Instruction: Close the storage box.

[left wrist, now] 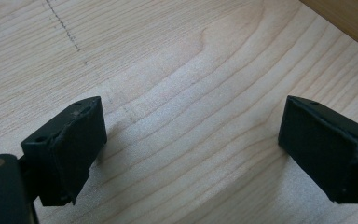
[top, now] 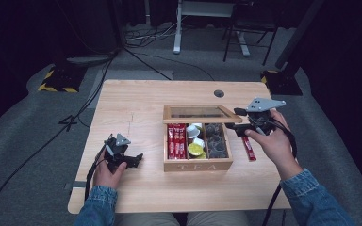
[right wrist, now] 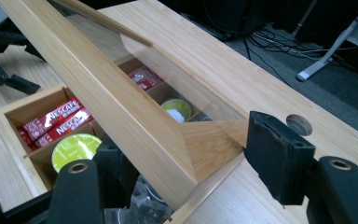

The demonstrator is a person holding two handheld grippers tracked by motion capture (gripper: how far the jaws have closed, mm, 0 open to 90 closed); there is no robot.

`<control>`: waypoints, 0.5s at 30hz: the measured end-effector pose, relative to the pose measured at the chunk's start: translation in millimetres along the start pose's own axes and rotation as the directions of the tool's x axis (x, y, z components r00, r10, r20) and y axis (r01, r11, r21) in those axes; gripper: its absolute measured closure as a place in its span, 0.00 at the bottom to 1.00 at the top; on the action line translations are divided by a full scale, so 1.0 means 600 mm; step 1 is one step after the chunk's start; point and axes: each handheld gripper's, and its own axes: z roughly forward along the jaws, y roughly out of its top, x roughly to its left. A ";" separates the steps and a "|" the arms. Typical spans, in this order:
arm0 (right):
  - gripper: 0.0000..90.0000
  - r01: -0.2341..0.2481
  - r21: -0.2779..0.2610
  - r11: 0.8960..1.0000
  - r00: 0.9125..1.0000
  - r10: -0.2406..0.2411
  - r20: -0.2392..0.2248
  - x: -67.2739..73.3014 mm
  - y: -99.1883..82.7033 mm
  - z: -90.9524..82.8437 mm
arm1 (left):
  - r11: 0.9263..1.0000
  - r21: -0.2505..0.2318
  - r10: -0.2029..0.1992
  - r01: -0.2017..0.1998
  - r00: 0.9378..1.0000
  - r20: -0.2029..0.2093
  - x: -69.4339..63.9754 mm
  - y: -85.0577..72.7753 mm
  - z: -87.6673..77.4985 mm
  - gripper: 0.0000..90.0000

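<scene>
A light wooden tea box (top: 197,165) with "TEA" on its front wall stands near the middle of the pale wooden table (top: 136,99), its glass-paned wooden lid (top: 195,113) raised at the back. Inside the box, red coffee sticks (top: 176,140) fill the left compartment, green and white capsules (top: 195,141) the middle, dark packets (top: 216,141) the right. The right gripper (top: 239,121) is at the box's right side, its jaws spread either side of the lid's corner (right wrist: 205,140); the pads are not pressing on it. A loose red stick (top: 249,148) lies on the table just right of the box. The left gripper (top: 134,159) rests on the table left of the box, jaws spread wide over bare wood.
</scene>
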 end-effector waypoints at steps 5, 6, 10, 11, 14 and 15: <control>0.41 0.032 0.003 0.999 0.999 -0.032 0.030 0.017 -0.011 -0.003 | 1.000 0.001 0.001 -0.001 1.000 0.000 0.000 0.000 0.000 0.09; 0.41 0.039 0.007 0.999 0.999 -0.040 0.034 0.019 -0.013 -0.003 | 1.000 0.001 0.002 -0.002 1.000 0.000 0.000 0.000 0.000 0.09; 0.41 0.048 0.014 0.999 0.998 -0.048 0.038 0.025 -0.020 -0.003 | 1.000 0.001 0.002 -0.002 1.000 0.000 0.000 0.000 0.000 0.09; 0.41 0.046 0.016 0.999 0.998 -0.046 0.039 0.027 -0.021 -0.003 | 1.000 0.001 0.002 -0.002 1.000 0.000 0.000 0.000 0.000 0.09; 0.41 0.054 0.025 0.998 0.997 -0.055 0.049 0.033 -0.024 -0.005 | 1.000 0.001 0.001 -0.001 1.000 0.000 0.000 0.000 0.000 0.09; 0.41 0.068 0.028 0.997 0.996 -0.069 0.057 0.036 -0.025 -0.006 | 1.000 0.001 0.001 -0.001 1.000 0.000 0.000 0.000 0.000 0.09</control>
